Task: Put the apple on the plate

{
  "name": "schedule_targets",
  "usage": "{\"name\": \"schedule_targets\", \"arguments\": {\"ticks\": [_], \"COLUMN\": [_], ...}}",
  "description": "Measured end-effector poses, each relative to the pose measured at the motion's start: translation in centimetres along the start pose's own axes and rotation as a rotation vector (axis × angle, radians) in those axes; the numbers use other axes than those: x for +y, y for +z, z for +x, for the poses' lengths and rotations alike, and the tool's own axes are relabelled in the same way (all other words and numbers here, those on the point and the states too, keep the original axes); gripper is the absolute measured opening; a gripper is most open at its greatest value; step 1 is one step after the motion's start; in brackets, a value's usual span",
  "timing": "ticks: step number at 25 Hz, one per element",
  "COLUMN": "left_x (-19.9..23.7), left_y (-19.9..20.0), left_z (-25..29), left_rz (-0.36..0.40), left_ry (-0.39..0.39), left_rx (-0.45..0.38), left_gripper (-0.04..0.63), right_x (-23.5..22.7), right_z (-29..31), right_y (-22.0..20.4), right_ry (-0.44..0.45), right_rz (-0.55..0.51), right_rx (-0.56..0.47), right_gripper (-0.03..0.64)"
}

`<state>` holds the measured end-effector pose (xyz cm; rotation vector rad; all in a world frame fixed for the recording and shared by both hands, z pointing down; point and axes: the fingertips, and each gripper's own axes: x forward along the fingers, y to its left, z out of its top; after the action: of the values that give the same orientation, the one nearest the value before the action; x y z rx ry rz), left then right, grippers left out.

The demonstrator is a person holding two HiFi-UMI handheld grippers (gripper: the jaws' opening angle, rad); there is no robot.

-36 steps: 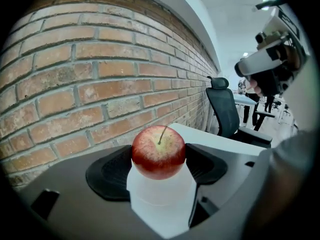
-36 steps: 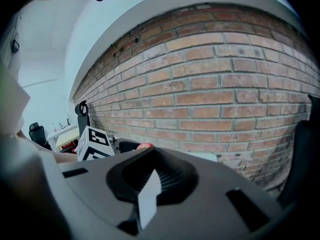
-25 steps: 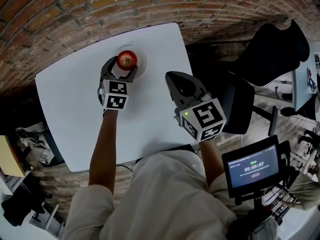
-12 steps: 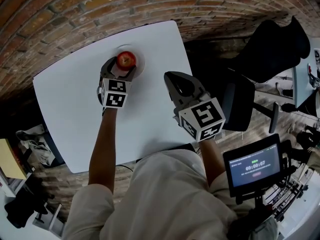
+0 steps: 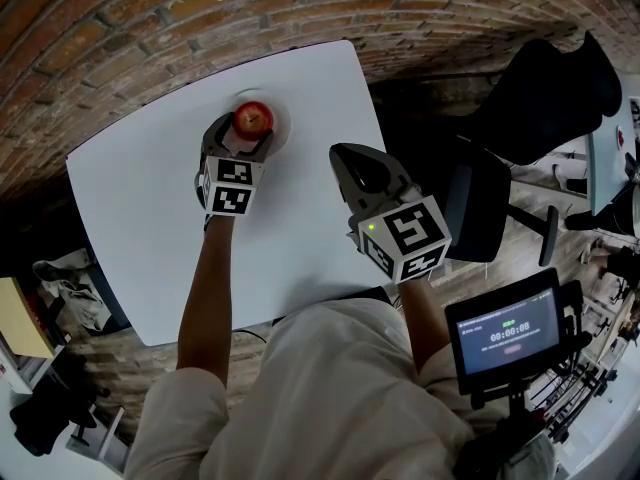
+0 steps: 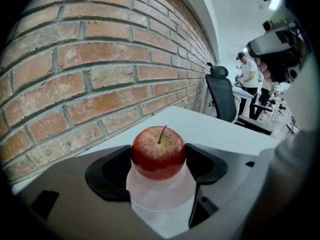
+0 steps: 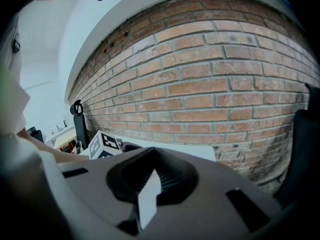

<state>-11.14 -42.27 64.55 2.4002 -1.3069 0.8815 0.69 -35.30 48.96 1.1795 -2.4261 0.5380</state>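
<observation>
The white rounded tabletop is stretching out beside the red brick wall. The right tool is hovering near the tabletop's right edge, its jaws pressed almost together and gripping nothing. The left tool is reaching over the round white plate at the far side, its jaws pinching the red apple on both flanks. The apple is sitting stem-up right over the plate.
</observation>
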Motion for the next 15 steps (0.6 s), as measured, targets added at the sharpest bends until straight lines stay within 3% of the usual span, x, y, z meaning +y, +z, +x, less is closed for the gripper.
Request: {"name": "schedule_targets", "arguments": {"ticks": [5, 15], "left_x": [-0.1, 1.0], "left_y": [0.4, 0.6], "left_z": [-0.2, -1.1], "left_rz": [-0.045, -0.049], "left_ry": [-0.039, -0.008], "left_rx": [-0.005, -0.011], "left_gripper": [0.347, 0.347], "right_x": [-0.1, 0.0], "right_z": [0.0, -0.2], "right_y": [0.0, 0.2], "right_ry": [0.002, 0.011], "right_rz": [0.003, 0.005], "right_rx": [0.0, -0.014], "right_gripper": [0.003, 0.003]}}
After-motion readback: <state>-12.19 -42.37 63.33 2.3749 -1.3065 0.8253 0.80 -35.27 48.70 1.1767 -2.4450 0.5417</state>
